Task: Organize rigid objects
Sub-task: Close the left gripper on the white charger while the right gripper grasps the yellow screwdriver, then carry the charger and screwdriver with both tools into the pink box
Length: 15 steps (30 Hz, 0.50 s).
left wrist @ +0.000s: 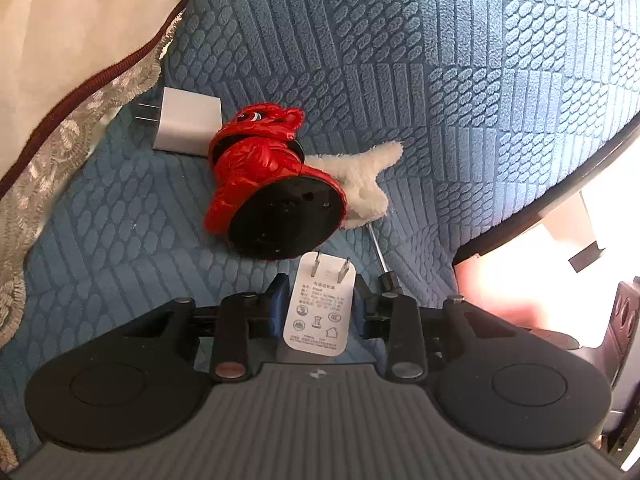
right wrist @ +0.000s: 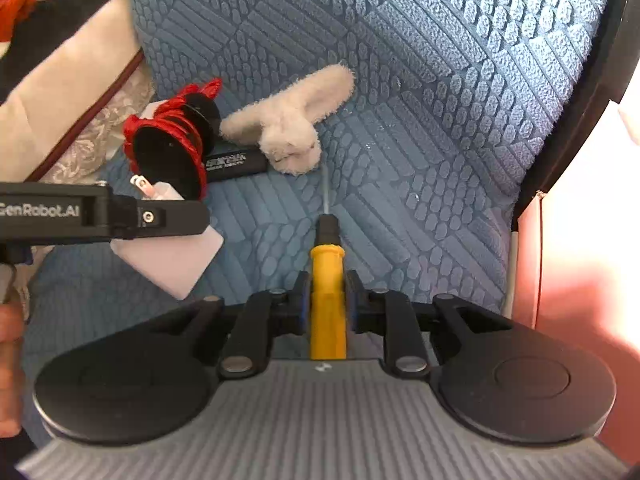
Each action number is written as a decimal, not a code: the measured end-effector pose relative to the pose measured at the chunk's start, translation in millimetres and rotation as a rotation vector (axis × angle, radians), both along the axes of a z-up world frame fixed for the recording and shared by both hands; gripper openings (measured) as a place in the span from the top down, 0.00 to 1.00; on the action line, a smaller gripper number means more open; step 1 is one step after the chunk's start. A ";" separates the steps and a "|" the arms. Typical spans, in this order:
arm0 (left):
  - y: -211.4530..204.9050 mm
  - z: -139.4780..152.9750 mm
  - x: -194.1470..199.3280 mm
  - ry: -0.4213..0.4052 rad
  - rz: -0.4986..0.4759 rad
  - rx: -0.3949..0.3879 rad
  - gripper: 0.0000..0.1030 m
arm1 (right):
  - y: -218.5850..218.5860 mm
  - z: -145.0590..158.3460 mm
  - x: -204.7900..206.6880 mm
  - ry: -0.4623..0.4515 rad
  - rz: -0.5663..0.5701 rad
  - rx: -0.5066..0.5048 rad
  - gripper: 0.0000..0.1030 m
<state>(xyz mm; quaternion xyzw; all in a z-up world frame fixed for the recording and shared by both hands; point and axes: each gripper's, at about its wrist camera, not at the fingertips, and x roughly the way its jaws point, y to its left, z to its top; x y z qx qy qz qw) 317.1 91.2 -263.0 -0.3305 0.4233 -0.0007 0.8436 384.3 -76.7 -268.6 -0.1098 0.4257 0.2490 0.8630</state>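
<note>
My left gripper (left wrist: 320, 300) is shut on a white flat charger plug (left wrist: 318, 312), prongs pointing forward, just above the blue cushion. My right gripper (right wrist: 327, 300) is shut on a yellow-handled screwdriver (right wrist: 328, 280); its metal shaft points at a white plush toy (right wrist: 292, 132). A red figurine (left wrist: 260, 176) lies on its side with its black base toward me; it also shows in the right wrist view (right wrist: 168, 148). A second white cube charger (left wrist: 188, 126) lies behind it. A black stick-like device (right wrist: 236, 164) lies between figurine and plush.
A blue textured sofa cushion (left wrist: 440, 80) carries everything. A cream pillow with lace trim (left wrist: 72, 80) borders the left. The cushion's dark edge (left wrist: 560, 184) drops off at the right. The left gripper's body (right wrist: 100, 214) reaches across the right wrist view.
</note>
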 end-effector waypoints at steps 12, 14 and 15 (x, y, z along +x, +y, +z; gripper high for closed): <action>-26.6 16.6 -20.4 0.025 -0.064 0.112 0.69 | -18.9 8.0 -29.6 0.000 -0.083 0.064 0.79; -33.5 20.8 -27.3 0.034 -0.066 0.143 0.69 | -21.3 8.1 -37.6 0.009 -0.095 0.065 0.79; -37.7 23.8 -32.0 0.033 -0.073 0.165 0.69 | -22.2 9.1 -41.9 0.012 -0.096 0.063 0.79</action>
